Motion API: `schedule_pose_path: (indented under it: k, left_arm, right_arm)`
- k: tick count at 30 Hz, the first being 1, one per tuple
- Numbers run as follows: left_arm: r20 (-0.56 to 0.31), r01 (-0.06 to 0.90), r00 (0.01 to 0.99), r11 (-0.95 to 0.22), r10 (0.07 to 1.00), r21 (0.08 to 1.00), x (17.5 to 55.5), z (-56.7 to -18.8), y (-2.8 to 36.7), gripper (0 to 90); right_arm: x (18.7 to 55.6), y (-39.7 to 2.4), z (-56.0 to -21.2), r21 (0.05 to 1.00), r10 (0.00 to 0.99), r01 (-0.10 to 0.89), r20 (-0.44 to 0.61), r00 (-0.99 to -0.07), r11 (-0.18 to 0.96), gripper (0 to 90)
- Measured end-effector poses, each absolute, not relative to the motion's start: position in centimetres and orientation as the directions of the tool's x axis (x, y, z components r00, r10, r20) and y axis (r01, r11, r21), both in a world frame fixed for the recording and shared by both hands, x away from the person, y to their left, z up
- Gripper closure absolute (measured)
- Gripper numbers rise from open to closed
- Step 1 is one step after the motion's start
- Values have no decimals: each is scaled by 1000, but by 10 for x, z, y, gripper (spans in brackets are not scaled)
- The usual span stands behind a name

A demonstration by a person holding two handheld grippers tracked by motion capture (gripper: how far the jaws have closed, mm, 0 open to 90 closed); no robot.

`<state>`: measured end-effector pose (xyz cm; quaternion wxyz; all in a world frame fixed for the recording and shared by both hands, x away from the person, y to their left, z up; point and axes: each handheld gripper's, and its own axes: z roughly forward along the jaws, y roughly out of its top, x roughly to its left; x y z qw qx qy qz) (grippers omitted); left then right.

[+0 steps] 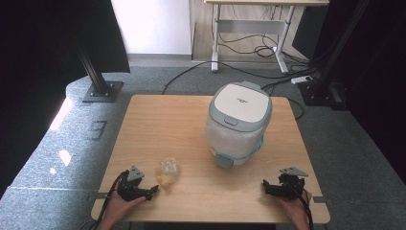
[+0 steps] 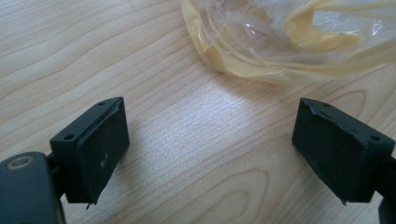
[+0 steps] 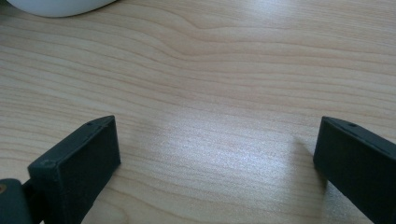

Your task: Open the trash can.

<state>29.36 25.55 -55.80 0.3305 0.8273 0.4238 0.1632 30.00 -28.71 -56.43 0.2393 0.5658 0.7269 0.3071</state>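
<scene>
You hold a gripper in each hand at the near edge of a wooden table (image 1: 158, 115). Your left gripper (image 2: 210, 154) rests with its jaws spread wide and nothing between them, a crumpled yellowish plastic bag (image 1: 168, 171) lying just beyond its tips. Your right gripper (image 3: 217, 163) is also wide apart over bare wood. A white and grey lidded bin (image 1: 238, 122) stands mid-table.

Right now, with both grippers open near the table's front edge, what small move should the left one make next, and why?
Probably ease the left gripper forward until its jaws straddle the crumpled plastic bag. The jaws stand wide with only bare table between them, and the bag lies just ahead, apart from the pads. The right gripper sits farther off, open over bare wood.
</scene>
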Motion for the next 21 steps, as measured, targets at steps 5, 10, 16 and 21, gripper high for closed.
schedule_pose_path:
  k: [5, 10, 16, 21]
  left_arm:
    - [-10, 594, 586, -421, 810, 686, 293, -558, 255, 106]
    - [-10, 594, 586, -421, 810, 686, 293, -558, 256, 106]
    - [-11, 594, 586, -421, 810, 686, 293, -558, 256, 107]
    - [-11, 594, 586, -421, 810, 686, 292, -558, 256, 108]
  right_arm:
    - [300, -288, -564, 725, 975, 672, 2, -223, 153, 45]
    - [299, -288, -564, 729, 977, 669, 1, -214, 146, 61]
    - [299, -289, -563, 731, 977, 667, 2, -212, 143, 106]
    - [296, -292, -558, 747, 976, 652, 25, -218, 126, 260]
